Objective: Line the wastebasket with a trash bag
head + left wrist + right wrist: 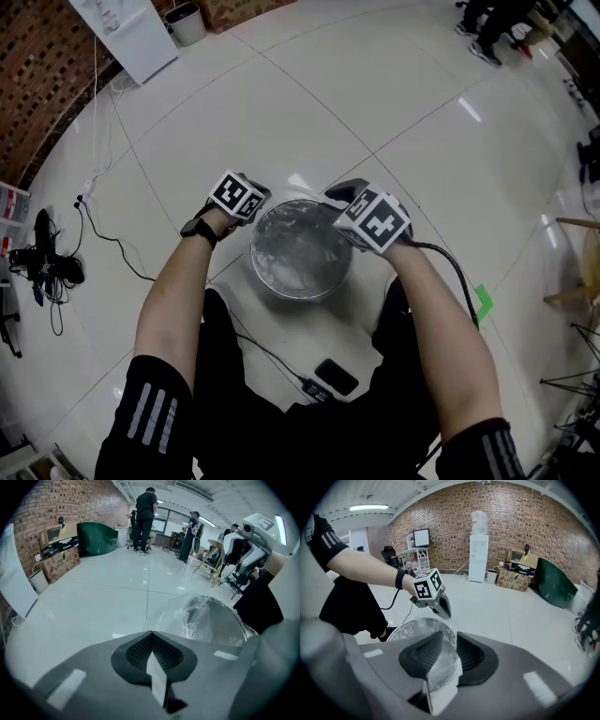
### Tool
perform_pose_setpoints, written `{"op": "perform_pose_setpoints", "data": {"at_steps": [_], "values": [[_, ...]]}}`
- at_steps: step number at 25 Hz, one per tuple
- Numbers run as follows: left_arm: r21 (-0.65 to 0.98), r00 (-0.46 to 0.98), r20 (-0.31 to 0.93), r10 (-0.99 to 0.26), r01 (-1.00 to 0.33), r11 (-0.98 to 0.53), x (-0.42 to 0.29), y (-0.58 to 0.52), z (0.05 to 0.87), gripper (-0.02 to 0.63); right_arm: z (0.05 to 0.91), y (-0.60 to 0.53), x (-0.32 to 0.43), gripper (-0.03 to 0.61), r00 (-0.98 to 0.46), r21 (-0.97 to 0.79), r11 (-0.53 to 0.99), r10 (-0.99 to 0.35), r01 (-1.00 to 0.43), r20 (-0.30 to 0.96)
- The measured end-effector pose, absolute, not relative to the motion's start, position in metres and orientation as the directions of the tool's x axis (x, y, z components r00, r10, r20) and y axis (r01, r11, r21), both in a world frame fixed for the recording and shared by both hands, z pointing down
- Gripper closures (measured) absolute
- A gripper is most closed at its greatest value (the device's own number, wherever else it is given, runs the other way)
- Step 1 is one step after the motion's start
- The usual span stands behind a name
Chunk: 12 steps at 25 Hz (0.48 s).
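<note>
The white tiled floor (375, 112) fills most of the head view, and a brick wall (511, 517) stands behind it. The person sits low on the floor in black clothes, with both forearms reaching forward.

The basket (302, 281) is round and metal. It stands upright on the floor just in front of the person's knees, between the two claws. The bag (295, 244), a clear thin film, is inside it and lies crumpled over the bottom and up to the rim.

The right claw (448, 634) is on the basket's right side, at the near rim in its own view. Its jaws stand partly apart and pinch the rim, with the bag film over it between the pads.

The left claw (151, 637) is at the basket's left side, with its tip just at the rim. Its jaws are pressed fully together. Whether a bit of film is caught between them I cannot tell.

A black cable (272, 356) runs over the floor by the knees.
</note>
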<state>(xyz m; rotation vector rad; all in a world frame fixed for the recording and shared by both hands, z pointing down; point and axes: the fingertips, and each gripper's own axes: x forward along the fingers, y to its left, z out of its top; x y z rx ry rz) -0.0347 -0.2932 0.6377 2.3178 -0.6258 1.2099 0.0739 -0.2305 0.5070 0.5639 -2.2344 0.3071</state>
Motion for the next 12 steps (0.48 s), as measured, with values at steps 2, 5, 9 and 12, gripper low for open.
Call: {"op": "perform_pose_setpoints", "data": {"at_steps": [2, 5, 9, 12], "values": [[0.205, 0.525, 0.835, -0.163, -0.572, -0.794, -0.028, -0.292, 0.65, 0.62, 0.519, -0.228, 0.079, 0.468, -0.558, -0.034, 0.871, -0.283, -0.49, 0.78], [0.223, 0.53, 0.835, -0.149, -0.572, -0.789, -0.021, -0.292, 0.665, 0.62, 0.547, -0.224, 0.095, 0.466, -0.528, -0.104, 0.847, -0.225, -0.522, 0.819], [0.24, 0.538, 0.833, -0.13, -0.563, -0.791, -0.018, -0.294, 0.672, 0.62, 0.578, -0.212, 0.116, 0.44, -0.506, -0.213, 0.799, -0.128, -0.562, 0.853], [0.242, 0.532, 0.838, -0.123, -0.563, -0.79, -0.024, -0.295, 0.68, 0.62, 0.589, -0.21, 0.122, 0.439, -0.483, -0.222, 0.781, -0.114, -0.584, 0.868]]}}
